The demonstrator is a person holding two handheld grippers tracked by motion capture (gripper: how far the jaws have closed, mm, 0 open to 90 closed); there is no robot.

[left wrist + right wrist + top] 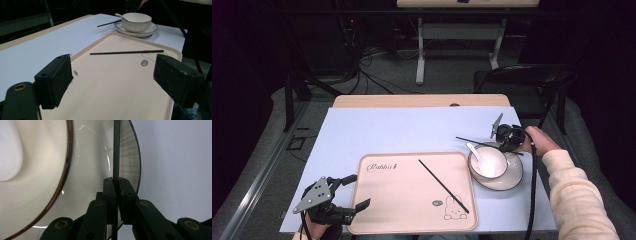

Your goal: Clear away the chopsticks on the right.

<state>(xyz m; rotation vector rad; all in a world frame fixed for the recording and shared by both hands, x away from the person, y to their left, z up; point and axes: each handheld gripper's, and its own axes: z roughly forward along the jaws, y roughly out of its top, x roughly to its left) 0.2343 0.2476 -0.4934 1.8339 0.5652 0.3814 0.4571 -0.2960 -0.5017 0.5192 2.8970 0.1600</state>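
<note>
Tools, two: we are holding the left tool [357,191] with jaws apart over the near left corner of the tray [377,220], waiting and gripping nothing. Tray, one, pink, lying on the counter [402,130] and bearing one chopstick [443,186], laid diagonally, probably the first of the pair already delivered. Chopsticks, two in all: we are clamping the right tool [115,185] on the second chopstick [116,150], which is crossing the plate's rim, seemingly for carrying to the tray. Beyond sit one plate [512,181], one bowl [488,162] and one spoon [474,150], stacked together.
</note>
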